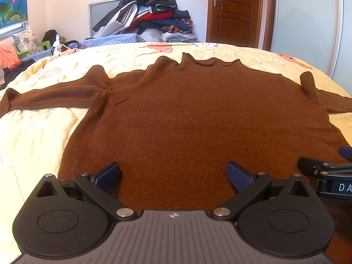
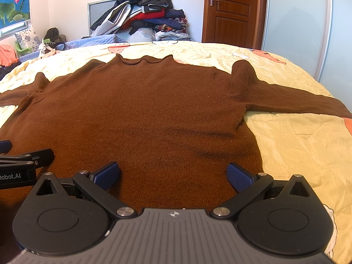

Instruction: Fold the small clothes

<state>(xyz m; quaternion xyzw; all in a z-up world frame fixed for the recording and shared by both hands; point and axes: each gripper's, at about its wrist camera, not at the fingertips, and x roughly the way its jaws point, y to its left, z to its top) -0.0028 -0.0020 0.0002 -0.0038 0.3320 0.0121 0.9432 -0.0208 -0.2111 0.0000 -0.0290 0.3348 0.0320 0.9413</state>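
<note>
Here, spread flat on the bed (image 1: 33, 132): a brown sweater (image 1: 187, 114), front or back up, cannot tell which. Laid with the hem nearest the tongs and the rolled collar (image 1: 206, 62) farthest ahead, presumably so a fold can start from the near edge. Sleeves stretched straight out to either side, one (image 1: 48, 99) running off ahead-left of the left tongs (image 1: 173, 176), the other (image 2: 297, 103) ahead-right of the right tongs (image 2: 173, 176); probably smoothed out that way so each can be turned in over the body.

Both tongs wide apart, blue pads (image 1: 107, 176) splayed, gripping nothing. Held low over the hem end of the sweater, side by side, each one's tip showing at the edge of the other's view. Whether the pads touch the knit: cannot tell. Likely poised this way to take the bottom corners or the side edges at once, one per hand, keeping the cloth even.

Nothing folded yet, by the look of it; fabric lies in a single layer with small bumps at both shoulders.

Well beyond the collar, past the far edge of the bed: a heap of clothes (image 1: 151, 11) against the wall, a wooden door (image 1: 235, 11) to its right. Neither in the way.
</note>
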